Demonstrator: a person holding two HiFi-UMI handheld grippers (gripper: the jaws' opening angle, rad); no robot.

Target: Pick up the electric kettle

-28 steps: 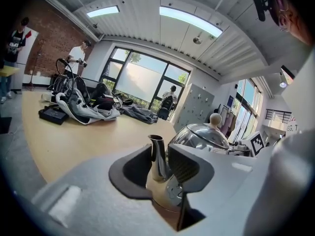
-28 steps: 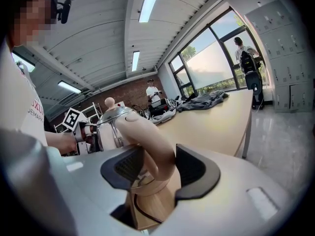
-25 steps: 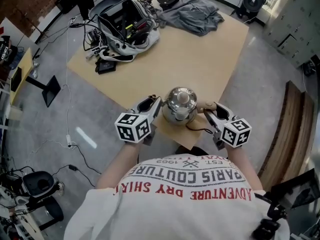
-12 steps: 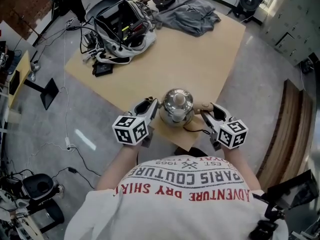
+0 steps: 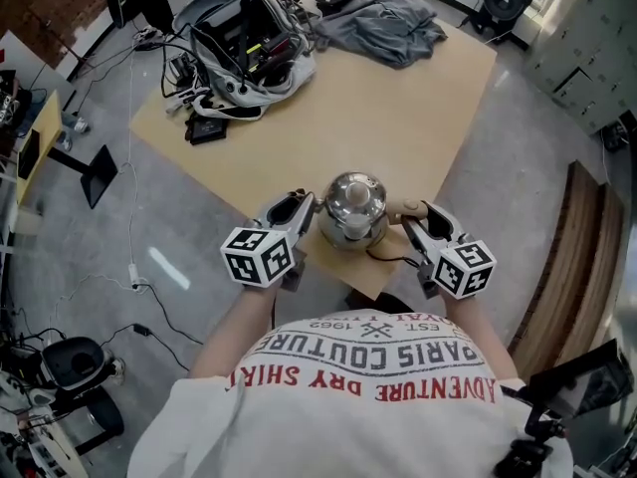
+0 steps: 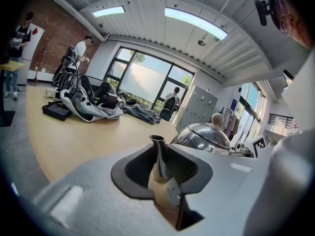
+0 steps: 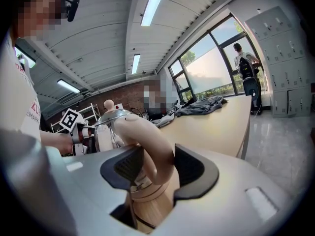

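A shiny steel electric kettle point(image 5: 354, 207) with a cream knob stands at the near corner of a wooden table point(image 5: 398, 118). My left gripper point(image 5: 307, 207) comes in from the left, and in the left gripper view point(image 6: 162, 163) its pads are closed on the kettle's thin steel spout point(image 6: 159, 154), with the dome point(image 6: 202, 134) just behind. My right gripper point(image 5: 410, 217) comes in from the right. In the right gripper view point(image 7: 150, 168) the cream handle point(image 7: 142, 136) sits clamped between the pads, above the cream base. A dark cord point(image 5: 388, 257) runs from under the kettle.
An open bag of gear point(image 5: 249, 53) and a grey garment point(image 5: 383, 28) lie at the table's far end, with a black case point(image 5: 207, 129) near the left edge. The table's near edge runs just under both grippers. A wooden bench point(image 5: 567, 267) stands to the right.
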